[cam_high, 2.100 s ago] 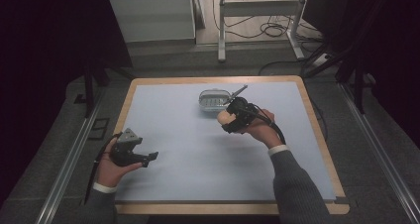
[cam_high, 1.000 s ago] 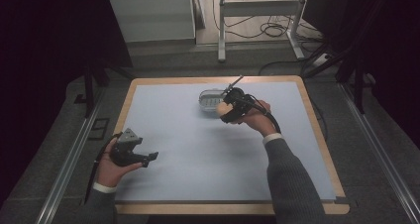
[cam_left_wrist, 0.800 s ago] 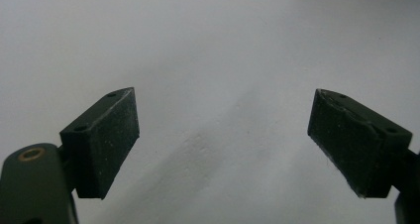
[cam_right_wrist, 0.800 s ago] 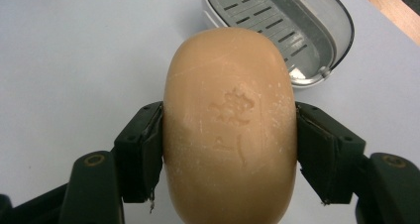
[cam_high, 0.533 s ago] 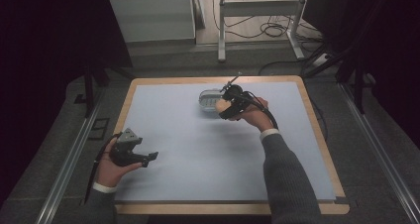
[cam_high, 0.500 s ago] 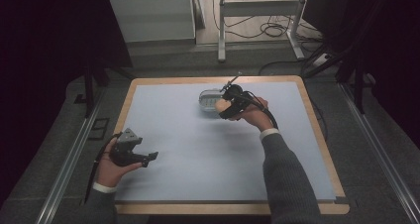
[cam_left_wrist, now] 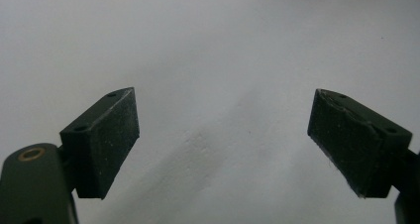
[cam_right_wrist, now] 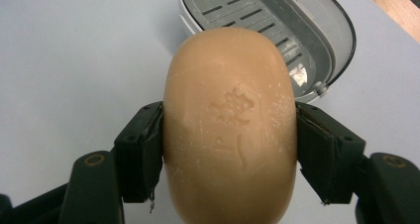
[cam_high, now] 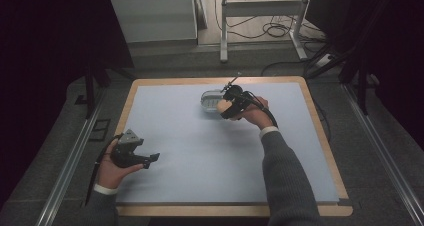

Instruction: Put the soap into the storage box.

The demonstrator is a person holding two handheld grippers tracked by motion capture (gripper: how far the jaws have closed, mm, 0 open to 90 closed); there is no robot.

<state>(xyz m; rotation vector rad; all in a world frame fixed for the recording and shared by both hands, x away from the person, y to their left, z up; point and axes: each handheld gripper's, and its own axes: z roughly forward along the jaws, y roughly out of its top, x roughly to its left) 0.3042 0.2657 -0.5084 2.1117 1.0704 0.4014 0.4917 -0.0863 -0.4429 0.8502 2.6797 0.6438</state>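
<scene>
A tan oval bar of soap (cam_right_wrist: 230,120) with an embossed mark is clamped between the two black jaws of my right gripper (cam_right_wrist: 229,152). Just beyond it lies a grey soap dish (cam_right_wrist: 292,30) with a slotted floor, nothing in it. In the high view the right gripper (cam_high: 226,107) holds the soap (cam_high: 221,106) at the near edge of the dish (cam_high: 209,98), at the table's far middle. My left gripper (cam_high: 152,158) rests near the front left of the table, open, with bare mat between its pads (cam_left_wrist: 106,135).
A pale blue mat (cam_high: 210,156) covers the wooden table (cam_high: 320,121). Dark floor, metal rails and a frame with cables surround it.
The right gripper has carried the soap away from me and slightly left, up to the dish's near edge. The left gripper has stayed still.
</scene>
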